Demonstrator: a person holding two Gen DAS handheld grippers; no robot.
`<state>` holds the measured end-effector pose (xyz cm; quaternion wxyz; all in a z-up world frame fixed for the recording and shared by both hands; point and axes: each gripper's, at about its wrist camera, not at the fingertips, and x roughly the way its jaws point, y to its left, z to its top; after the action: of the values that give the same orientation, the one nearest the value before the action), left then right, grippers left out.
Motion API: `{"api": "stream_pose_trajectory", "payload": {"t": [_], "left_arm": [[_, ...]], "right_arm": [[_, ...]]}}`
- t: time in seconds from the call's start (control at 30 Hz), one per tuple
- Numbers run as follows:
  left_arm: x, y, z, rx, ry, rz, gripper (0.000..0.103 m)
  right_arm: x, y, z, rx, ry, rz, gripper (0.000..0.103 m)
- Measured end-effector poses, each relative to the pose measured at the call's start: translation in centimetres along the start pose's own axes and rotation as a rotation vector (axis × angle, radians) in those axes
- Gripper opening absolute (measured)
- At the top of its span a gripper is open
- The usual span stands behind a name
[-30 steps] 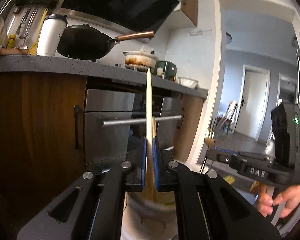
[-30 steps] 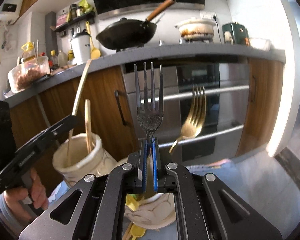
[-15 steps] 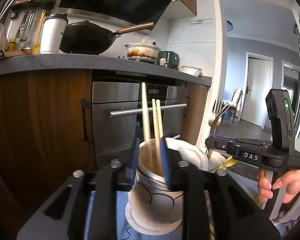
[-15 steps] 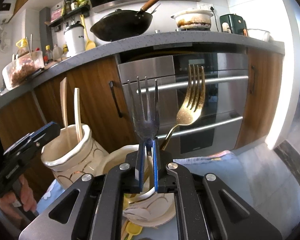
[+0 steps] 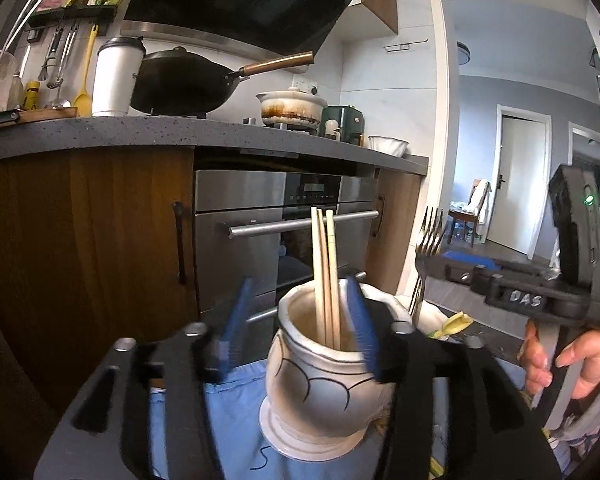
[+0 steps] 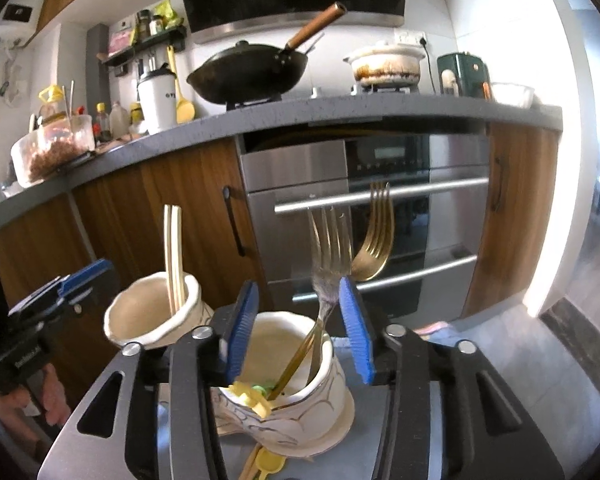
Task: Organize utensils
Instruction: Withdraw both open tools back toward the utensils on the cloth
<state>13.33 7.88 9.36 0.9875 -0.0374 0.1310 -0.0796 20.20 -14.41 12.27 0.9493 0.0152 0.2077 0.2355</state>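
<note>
Three chopsticks [image 5: 325,276] are stood upright in a jar [image 5: 320,376] at lower centre of the left wrist view. In the right wrist view, two forks [image 6: 328,264] are leaned in a second jar [image 6: 296,396], right of the first.

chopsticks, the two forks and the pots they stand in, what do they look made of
Chopsticks: pale, matte sticks, likely bamboo or wood. Silver fork: grey reflective metal, probably stainless steel. Gold fork: metal with a shiny gold-coloured finish. Both pots: glazed cream ceramic, going by the glossy, uneven, wavy rims and dark painted lines.
</note>
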Motion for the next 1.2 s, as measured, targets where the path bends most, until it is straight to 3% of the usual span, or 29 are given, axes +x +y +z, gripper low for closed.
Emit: {"api": "stream_pose_trajectory", "payload": {"t": [0.03, 0.1, 0.2, 0.3, 0.5, 0.77, 1.2], "left_arm": [[-0.2, 0.0, 0.0, 0.0, -0.003, 0.005, 0.061], [-0.6, 0.1, 0.1, -0.003, -0.007, 0.014, 0.074], [-1.5, 0.1, 0.3, -0.007, -0.017, 0.019, 0.087], [-2.2, -0.1, 0.5, -0.004, -0.022, 0.025, 0.097], [-4.1, -0.4, 0.5, -0.004, 0.012, 0.031, 0.097], [-5.4, -1.9, -2.3, 0.035, 0.14, 0.027, 0.097], [-4.3, -4.0, -8.3, 0.028, 0.346, -0.007, 0.097]], "right_arm": [[-0.5, 0.1, 0.1, -0.004, -0.01, -0.004, 0.057], [-1.4, 0.1, 0.2, -0.001, -0.03, -0.004, 0.079], [-2.7, 0.0, 0.2, 0.012, -0.05, 0.0, 0.096], [-3.9, -0.2, -0.1, 0.017, -0.052, -0.027, 0.098], [-6.0, -1.0, -1.2, 0.029, -0.018, -0.094, 0.098], [-6.9, -2.7, -5.3, 0.074, 0.145, -0.136, 0.098], [-4.8, -1.4, -12.0, 0.07, 0.378, -0.097, 0.096]]}}
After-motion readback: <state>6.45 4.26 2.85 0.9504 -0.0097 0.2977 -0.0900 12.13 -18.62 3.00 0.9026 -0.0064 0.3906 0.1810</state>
